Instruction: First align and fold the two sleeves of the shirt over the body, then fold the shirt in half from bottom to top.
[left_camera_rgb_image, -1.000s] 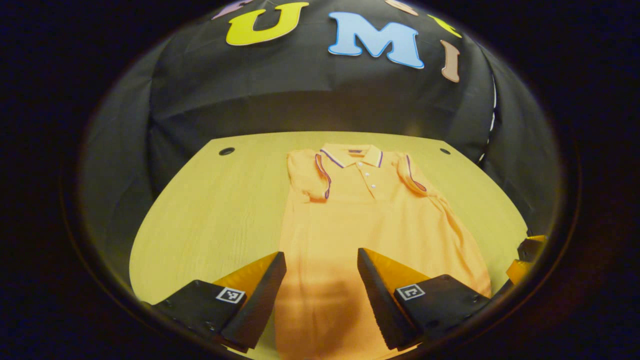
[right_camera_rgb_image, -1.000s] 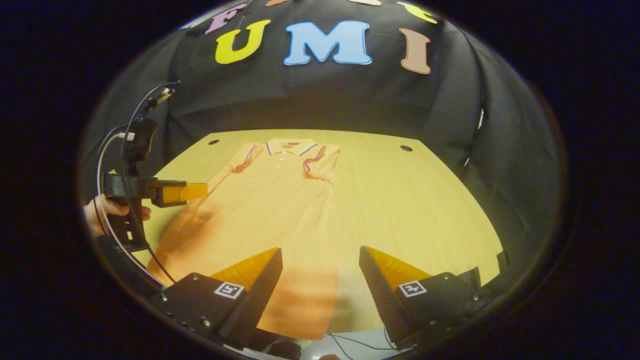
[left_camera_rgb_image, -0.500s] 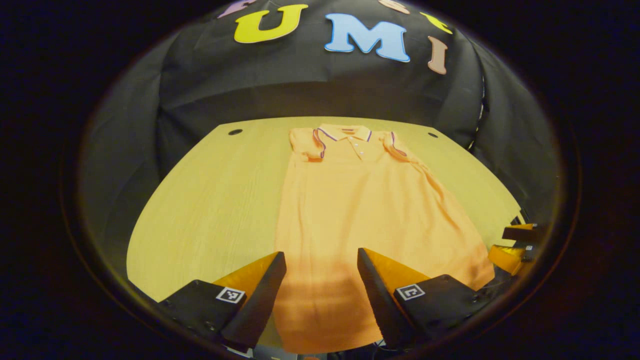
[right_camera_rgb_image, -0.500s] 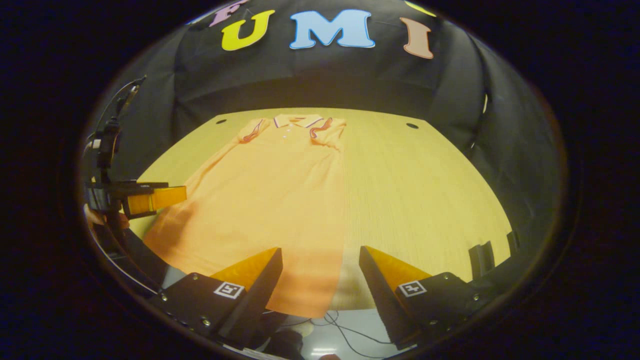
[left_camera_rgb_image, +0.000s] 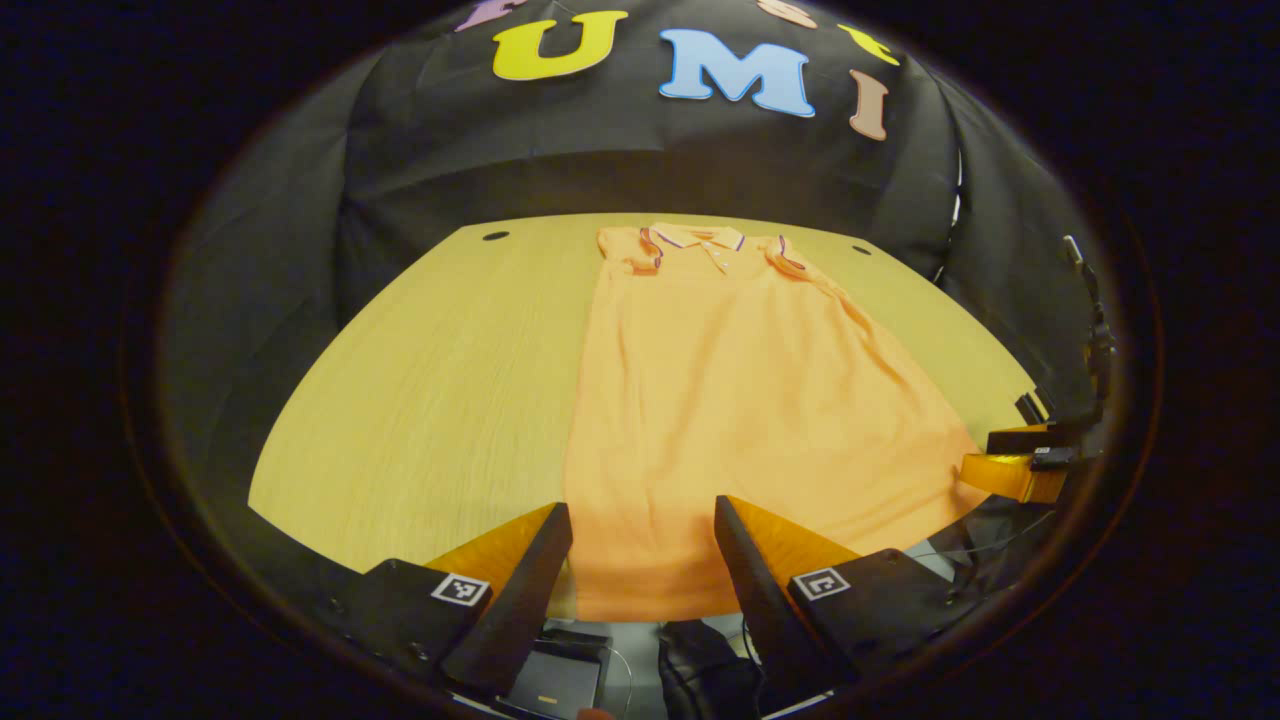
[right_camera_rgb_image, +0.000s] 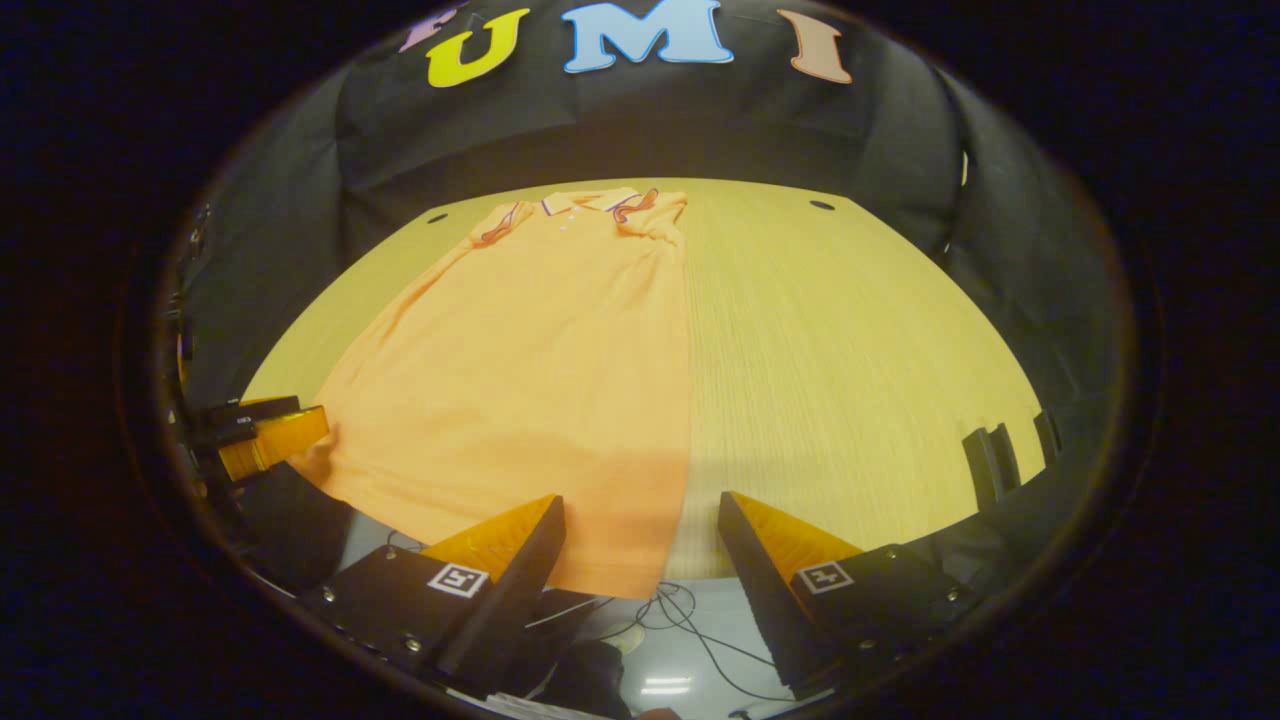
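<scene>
While an orange polo shirt (left_camera_rgb_image: 740, 420) lies flat and face up on a yellow wooden counter (left_camera_rgb_image: 430, 380), two handheld grippers sit at its near edge. In the left gripper view, the shirt runs from its collar (left_camera_rgb_image: 700, 238) at 12 o'clock down to its hem (left_camera_rgb_image: 650, 605) at 6 o'clock, right at the counter's near edge. Both short sleeves (left_camera_rgb_image: 632, 250) are folded in over the chest, one on each side of the collar.

The left gripper (left_camera_rgb_image: 640, 570) is at 6 o'clock in its own view, jaws wide open, with the hem showing between them and nothing held. The right gripper (right_camera_rgb_image: 640, 565) sits likewise at 6 o'clock in the right gripper view, jaws wide open and empty, over the hem's corner, with counter and floor cables (right_camera_rgb_image: 680, 610) below.

In the left gripper view, the right gripper appears at 3 o'clock, just beside the shirt's lower corner. In the right gripper view, the left gripper appears at 9 o'clock, next to the opposite lower corner.
</scene>
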